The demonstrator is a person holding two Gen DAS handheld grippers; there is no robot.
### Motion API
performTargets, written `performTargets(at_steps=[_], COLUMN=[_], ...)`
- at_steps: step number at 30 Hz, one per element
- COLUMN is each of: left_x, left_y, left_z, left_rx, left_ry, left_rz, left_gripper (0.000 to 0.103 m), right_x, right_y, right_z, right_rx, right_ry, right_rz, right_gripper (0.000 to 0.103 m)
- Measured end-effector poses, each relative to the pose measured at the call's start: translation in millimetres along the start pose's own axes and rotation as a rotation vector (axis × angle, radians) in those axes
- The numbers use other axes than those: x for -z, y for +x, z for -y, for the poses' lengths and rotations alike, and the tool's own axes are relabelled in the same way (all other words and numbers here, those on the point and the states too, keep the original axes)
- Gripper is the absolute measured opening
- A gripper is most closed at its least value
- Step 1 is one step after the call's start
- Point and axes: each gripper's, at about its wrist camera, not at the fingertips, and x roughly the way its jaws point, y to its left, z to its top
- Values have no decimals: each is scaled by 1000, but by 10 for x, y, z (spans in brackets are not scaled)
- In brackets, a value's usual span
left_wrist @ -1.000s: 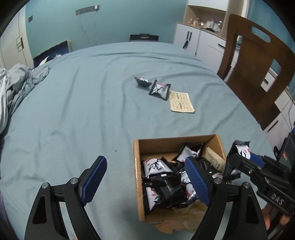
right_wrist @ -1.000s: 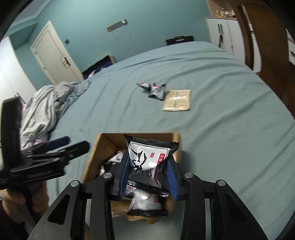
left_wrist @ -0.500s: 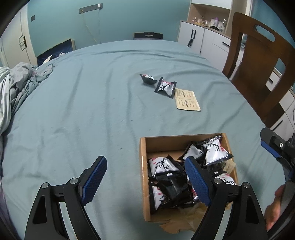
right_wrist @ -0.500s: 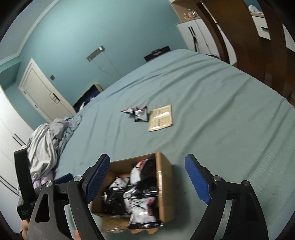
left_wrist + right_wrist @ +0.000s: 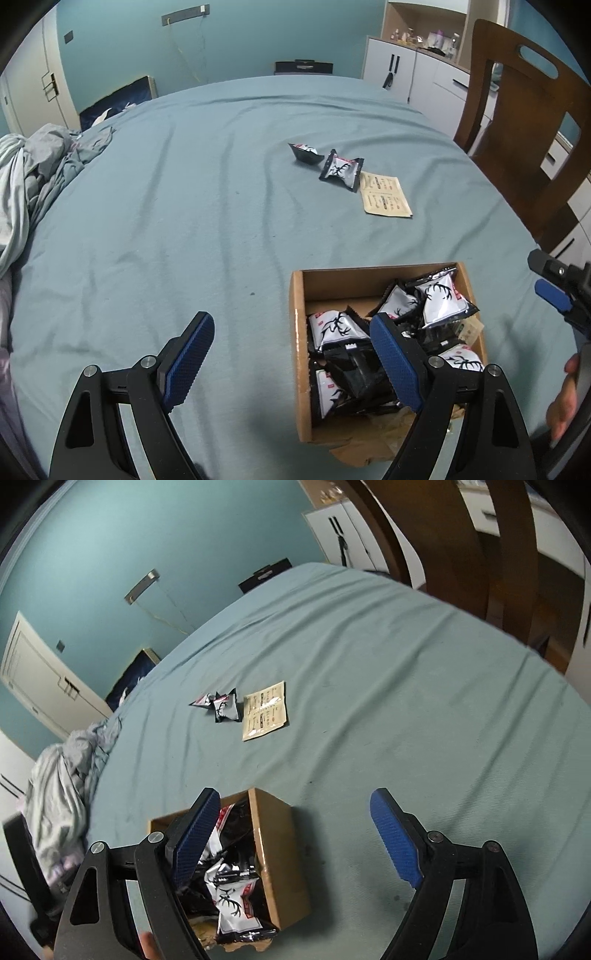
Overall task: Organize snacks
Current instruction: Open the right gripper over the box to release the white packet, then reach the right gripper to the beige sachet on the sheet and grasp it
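A cardboard box [image 5: 298, 354] [image 5: 284, 864] on the teal bed holds several black-and-white snack packets [image 5: 439, 299] [image 5: 231, 904]. Two more snack packets [image 5: 340, 169] [image 5: 224, 709] and a tan flat sachet [image 5: 385, 195] [image 5: 265, 709] lie farther back on the sheet. My left gripper [image 5: 291, 363] hangs open just left of the box, its right finger over the box's contents, with nothing between its pads. My right gripper [image 5: 295, 843] is open and empty, tilted, its left finger above the box; it also shows at the right edge in the left wrist view [image 5: 554, 295].
A wooden chair [image 5: 528, 122] [image 5: 480, 546] stands at the bed's right side. Crumpled grey bedding [image 5: 33, 177] [image 5: 62, 794] lies at the left edge. White cabinets [image 5: 413, 74] stand along the back wall. A person's hand [image 5: 565, 398] holds the right gripper.
My right gripper opened and let its snack packet drop into the box, then drew off to the right and rolled. The left gripper stayed put.
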Motion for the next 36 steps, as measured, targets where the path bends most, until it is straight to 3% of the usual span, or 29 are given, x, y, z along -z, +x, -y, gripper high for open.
performTargets(at_steps=[5, 12, 21, 26, 32, 36], left_x=[-44, -53, -184, -198, -204, -228], left_y=[-26, -36, 101, 148, 149, 133], left_z=[-10, -29, -78, -141, -213, -237], left_rx=[-19, 1, -5, -4, 32, 47], left_ry=[3, -6, -33, -53, -91, -109], left_rz=[3, -12, -31, -41, -49, -38], left_gripper=[87, 87, 87, 88, 87, 87], right_x=[-36, -359, -743, -1104, -1442, -1433], right_y=[212, 624, 1063, 1700, 2240, 2643], right_z=[125, -17, -143, -550, -903, -977], right_rx=[-12, 23, 75, 168, 184, 232], right_ry=[86, 9, -2, -99, -101, -80], right_rz=[-81, -190, -283, -489, -479, -546], right_gripper=[83, 83, 83, 83, 83, 83])
